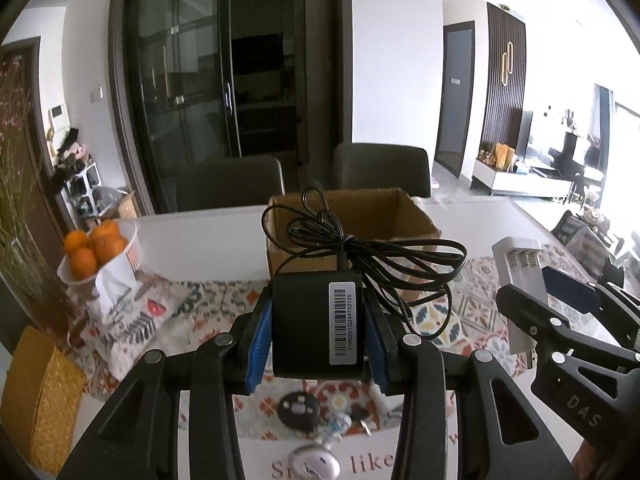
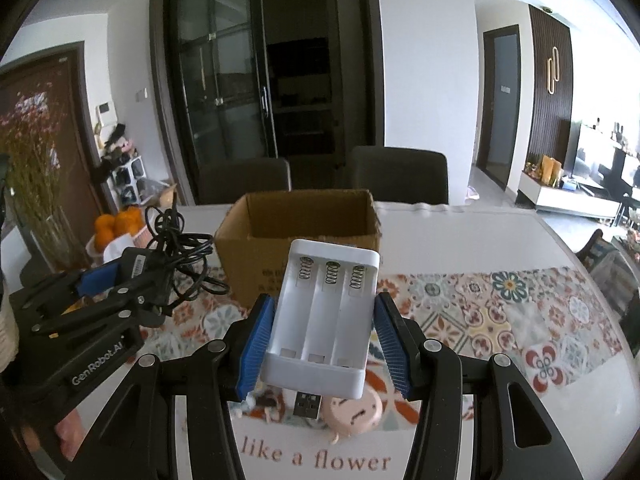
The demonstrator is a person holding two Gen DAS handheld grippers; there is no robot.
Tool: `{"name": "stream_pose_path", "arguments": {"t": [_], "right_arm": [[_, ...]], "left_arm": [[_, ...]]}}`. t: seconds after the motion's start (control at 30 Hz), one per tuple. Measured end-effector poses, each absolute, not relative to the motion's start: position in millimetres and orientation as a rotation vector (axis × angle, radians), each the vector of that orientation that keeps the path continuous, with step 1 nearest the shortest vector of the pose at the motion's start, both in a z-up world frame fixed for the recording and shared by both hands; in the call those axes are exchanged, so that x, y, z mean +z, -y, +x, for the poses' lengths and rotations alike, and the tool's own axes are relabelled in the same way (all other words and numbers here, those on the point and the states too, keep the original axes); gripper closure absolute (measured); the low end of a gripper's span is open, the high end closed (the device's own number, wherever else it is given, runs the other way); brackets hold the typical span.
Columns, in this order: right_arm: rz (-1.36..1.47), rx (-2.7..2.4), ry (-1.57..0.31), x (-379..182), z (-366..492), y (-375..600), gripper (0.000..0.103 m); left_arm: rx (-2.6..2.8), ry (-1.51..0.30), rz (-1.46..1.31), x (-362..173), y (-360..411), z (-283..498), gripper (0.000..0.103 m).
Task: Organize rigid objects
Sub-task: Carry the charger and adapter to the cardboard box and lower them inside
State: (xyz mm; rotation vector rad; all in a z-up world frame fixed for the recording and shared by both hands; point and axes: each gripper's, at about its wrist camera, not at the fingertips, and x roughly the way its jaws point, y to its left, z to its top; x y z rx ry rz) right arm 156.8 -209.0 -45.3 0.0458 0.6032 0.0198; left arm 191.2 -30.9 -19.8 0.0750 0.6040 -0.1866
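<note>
My left gripper (image 1: 318,334) is shut on a black power adapter (image 1: 316,324) with a white barcode label; its tangled black cord (image 1: 372,256) loops above it in front of the open cardboard box (image 1: 352,216). In the right wrist view, my right gripper (image 2: 324,332) is shut on a white battery charger (image 2: 326,316) with three empty slots and a USB plug at its base, held above the table before the cardboard box (image 2: 298,240). The left gripper (image 2: 100,280) shows at the left with the adapter (image 2: 138,266). The charger (image 1: 520,288) and right gripper (image 1: 560,300) show at the right.
A patterned tablecloth (image 2: 500,308) covers the white table. A bowl of oranges (image 1: 98,254) and a vase (image 1: 28,272) stand at the left, with a yellow box (image 1: 40,392) nearer. Small trinkets (image 1: 304,412) and a pink round item (image 2: 352,412) lie under the grippers. Two dark chairs (image 2: 400,174) stand behind.
</note>
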Motion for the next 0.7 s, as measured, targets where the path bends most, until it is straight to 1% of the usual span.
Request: {"name": "stream_pose_path", "arguments": {"t": [0.57,0.7], "right_arm": [[0.092,0.060,-0.614,-35,243,220,0.051],[0.082,0.077,-0.611,-28,264,220,0.051]], "left_arm": [[-0.180,-0.543,0.085,2,34,260,0.062],[-0.202,-0.555,0.074,5,34,282,0.062]]}}
